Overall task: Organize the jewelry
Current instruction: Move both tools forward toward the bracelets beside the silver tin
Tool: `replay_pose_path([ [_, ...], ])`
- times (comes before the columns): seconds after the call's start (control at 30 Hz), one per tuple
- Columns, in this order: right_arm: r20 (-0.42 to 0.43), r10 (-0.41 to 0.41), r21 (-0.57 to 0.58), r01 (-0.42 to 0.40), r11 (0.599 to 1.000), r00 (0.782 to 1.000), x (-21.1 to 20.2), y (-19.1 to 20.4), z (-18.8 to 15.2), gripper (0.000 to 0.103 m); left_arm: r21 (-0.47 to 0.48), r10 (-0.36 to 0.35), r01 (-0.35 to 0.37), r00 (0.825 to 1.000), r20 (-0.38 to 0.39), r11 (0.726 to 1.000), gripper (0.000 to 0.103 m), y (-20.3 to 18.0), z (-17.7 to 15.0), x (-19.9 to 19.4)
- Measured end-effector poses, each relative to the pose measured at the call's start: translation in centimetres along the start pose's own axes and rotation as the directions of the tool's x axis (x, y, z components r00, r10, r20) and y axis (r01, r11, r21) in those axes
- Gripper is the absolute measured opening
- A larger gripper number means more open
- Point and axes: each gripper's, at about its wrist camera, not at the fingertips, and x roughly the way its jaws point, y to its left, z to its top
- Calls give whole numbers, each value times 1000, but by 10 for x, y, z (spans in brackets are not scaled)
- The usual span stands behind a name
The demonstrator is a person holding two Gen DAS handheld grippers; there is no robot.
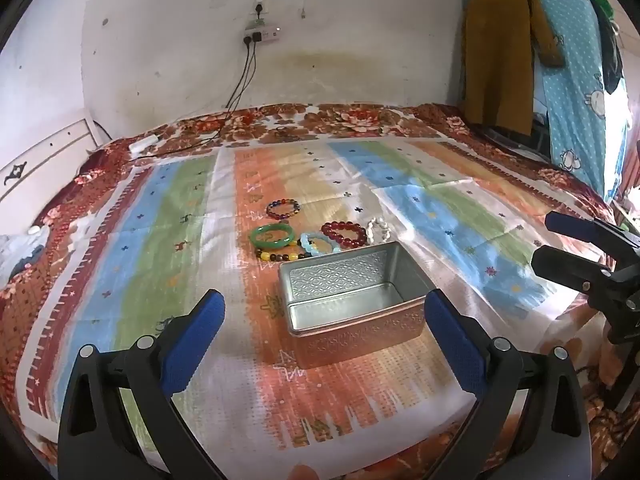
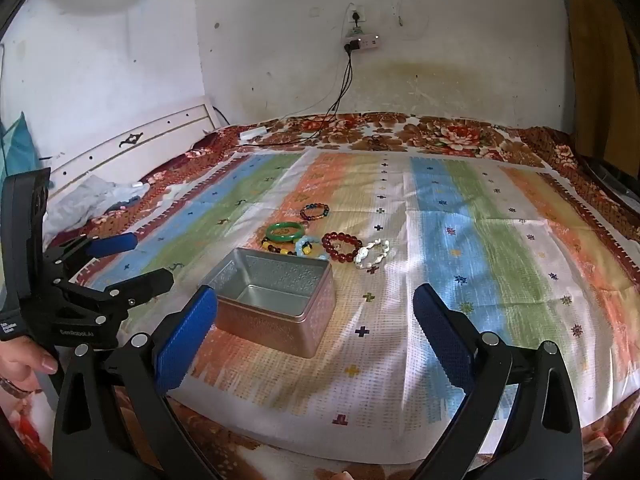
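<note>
At my far left, in the right wrist view, my left hand (image 2: 24, 364) grips the handle of the left gripper (image 2: 140, 260), whose blue-padded fingers stand spread with nothing between them, above the bed's left side. From its own camera the left gripper (image 1: 324, 344) frames the metal tin (image 1: 352, 300), jaws wide apart and not touching it. The tin sits open and empty on the striped cloth (image 1: 180, 220), on an orange band, with its embossed inner wall facing me. Just beyond the tin's far rim lies the jewelry in a loose cluster: the green bangle (image 1: 273, 236) leftmost, the yellow-and-dark bead bracelet (image 1: 280, 257) just in front of it and partly under it, the multicolour bead bracelet (image 1: 283, 208) a little farther back and apart, then the pale blue bracelet (image 1: 318, 243) near the tin's rim, the dark red bead bracelet (image 1: 344, 233) touching it, and the white bracelet (image 1: 379, 232) rightmost. All six rest on the cloth, none in the tin. On the right, my right gripper (image 2: 316, 332) hovers low over the cloth's near edge, its fingers likewise spread and holding nothing, the tin just beside its left finger. In the left wrist view the right gripper (image 1: 556, 236) shows at the right edge, open above the blue stripe.
</note>
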Motion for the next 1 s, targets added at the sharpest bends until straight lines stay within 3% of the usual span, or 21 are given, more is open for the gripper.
replay_pose_path([
  [0.27,-2,0,2,0,1000,1000,1,1,-1,99,-41,-9,9,1000,-4,999,98,7,4,2],
  [0.4,-4,2,4,-2,1000,1000,2,3,0,99,-18,-2,2,1000,26,1000,98,2,1,-3],
  [1.0,6,-18,-10,18,1000,1000,0,2,-1,99,-65,13,-13,1000,-2,998,98,12,-1,2],
])
